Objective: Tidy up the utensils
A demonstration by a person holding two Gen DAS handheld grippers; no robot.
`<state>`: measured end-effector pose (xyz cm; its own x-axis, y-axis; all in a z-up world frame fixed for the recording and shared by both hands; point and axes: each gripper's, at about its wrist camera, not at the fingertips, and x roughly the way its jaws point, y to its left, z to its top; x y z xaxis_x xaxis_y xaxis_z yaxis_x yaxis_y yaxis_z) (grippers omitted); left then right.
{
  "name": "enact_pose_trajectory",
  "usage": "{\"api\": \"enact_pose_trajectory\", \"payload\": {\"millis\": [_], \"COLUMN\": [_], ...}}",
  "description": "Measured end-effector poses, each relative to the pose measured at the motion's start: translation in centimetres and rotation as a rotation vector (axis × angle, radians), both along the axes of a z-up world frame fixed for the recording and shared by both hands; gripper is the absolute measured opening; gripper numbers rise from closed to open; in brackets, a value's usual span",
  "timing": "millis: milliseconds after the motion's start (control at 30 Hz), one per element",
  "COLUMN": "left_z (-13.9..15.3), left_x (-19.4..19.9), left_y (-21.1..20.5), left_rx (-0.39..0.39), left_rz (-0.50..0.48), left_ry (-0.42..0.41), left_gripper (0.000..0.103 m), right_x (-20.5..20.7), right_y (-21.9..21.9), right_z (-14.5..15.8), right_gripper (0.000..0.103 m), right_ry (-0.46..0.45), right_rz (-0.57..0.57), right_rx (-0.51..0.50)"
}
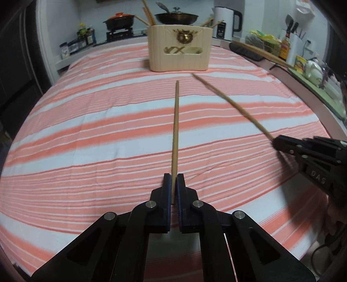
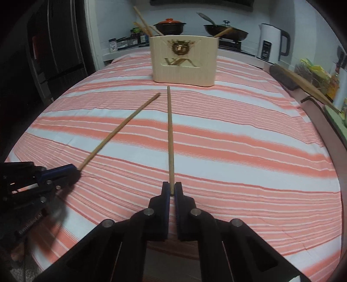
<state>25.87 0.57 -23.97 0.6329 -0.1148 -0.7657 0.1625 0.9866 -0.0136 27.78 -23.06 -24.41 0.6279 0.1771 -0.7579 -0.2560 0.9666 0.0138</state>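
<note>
My left gripper (image 1: 173,176) is shut on a wooden chopstick (image 1: 175,130) that points ahead at the cream utensil holder (image 1: 179,51). My right gripper (image 2: 172,185) is shut on a second wooden chopstick (image 2: 169,138), also aimed at the holder (image 2: 184,63). Both are held above the striped tablecloth. The right gripper (image 1: 276,142) and its chopstick (image 1: 229,102) show at the right of the left wrist view. The left gripper (image 2: 73,169) and its chopstick (image 2: 121,128) show at the left of the right wrist view. Several chopsticks (image 1: 149,13) stand in the holder.
The table with its pink and white striped cloth (image 1: 108,130) is wide. Behind it a counter holds an orange-lidded pot (image 1: 119,20), a black wok (image 1: 176,17), a white kettle (image 1: 225,21) and jars. A wooden utensil (image 2: 303,84) lies past the table's right edge.
</note>
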Motion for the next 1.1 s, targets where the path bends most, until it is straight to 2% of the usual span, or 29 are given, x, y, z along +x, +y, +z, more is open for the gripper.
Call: {"api": "enact_pose_trajectory", "payload": {"millis": [100, 200, 267, 300, 333, 367, 400, 500, 667, 767, 800, 833, 867, 900, 967, 1000, 1100], "left_z": [-0.1, -0.1, -0.1, -0.1, -0.1, -0.1, -0.1, -0.3, -0.5, -0.6, -0.6, -0.5, -0.5, -0.4, -0.4, -0.3, 0.7], "left_x": [0.0, 0.2, 0.2, 0.1, -0.1, -0.3, -0.5, -1.0, -0.9, -0.7, -0.6, -0.5, -0.4, -0.2, -0.2, -0.2, -0.1], "left_y": [1.4, 2.0, 2.1, 2.1, 2.2, 2.3, 2.3, 2.7, 2.5, 2.1, 2.0, 2.1, 2.0, 2.0, 2.0, 2.1, 2.6], "left_rx": [-0.002, -0.037, -0.066, -0.083, -0.094, -0.095, -0.086, -0.065, -0.017, -0.004, -0.006, -0.009, -0.014, -0.017, -0.031, -0.038, -0.073], "left_rz": [0.072, 0.075, 0.048, 0.033, 0.023, 0.019, 0.020, 0.014, 0.013, 0.016, 0.017, 0.015, 0.010, 0.008, 0.007, 0.008, 0.007], "left_ry": [-0.002, 0.017, 0.024, 0.027, 0.027, 0.024, 0.023, 0.020, 0.003, -0.017, -0.020, -0.022, -0.021, -0.017, -0.010, -0.010, -0.008], "left_gripper": [0.003, 0.006, 0.019, 0.036, 0.054, 0.060, 0.065, 0.065, 0.065, 0.057, 0.048, 0.035, 0.027, 0.006, 0.002, 0.002, 0.002], "right_x": [-0.5, -0.8, -1.1, -1.2, -1.2, -1.3, -1.5, -1.6, -1.5, -1.2, -1.1, -0.9, -0.7, -0.4, 0.1, 0.4, 0.7], "right_y": [-2.7, -4.5, -5.1, -5.3, -5.4, -5.4, -5.4, -5.1, -4.6, -4.3, -4.3, -4.2, -4.2, -4.1, -4.1, -4.2, -5.1], "right_z": [-0.1, -0.2, 0.0, 0.1, 0.1, 0.2, 0.1, -0.3, -0.5, -0.6, -0.5, -0.5, -0.5, -0.4, -0.4, -0.4, 0.0], "right_gripper": [0.004, 0.005, 0.006, 0.012, 0.027, 0.034, 0.041, 0.041, 0.041, 0.041, 0.040, 0.038, 0.038, 0.038, 0.021, 0.005, 0.005], "right_ry": [-0.011, -0.008, -0.013, -0.012, -0.013, -0.017, -0.019, -0.012, -0.034, -0.031, -0.029, -0.024, -0.020, -0.015, -0.012, -0.009, -0.009], "right_rz": [-0.092, -0.086, -0.072, -0.065, -0.061, -0.054, -0.046, -0.031, -0.014, -0.008, -0.007, -0.005, -0.004, -0.002, -0.013, -0.022, -0.045], "right_rx": [-0.031, -0.001, 0.034, 0.046, 0.054, 0.065, 0.071, 0.062, 0.016, -0.004, -0.006, -0.008, -0.012, -0.014, -0.014, -0.007, 0.079]}}
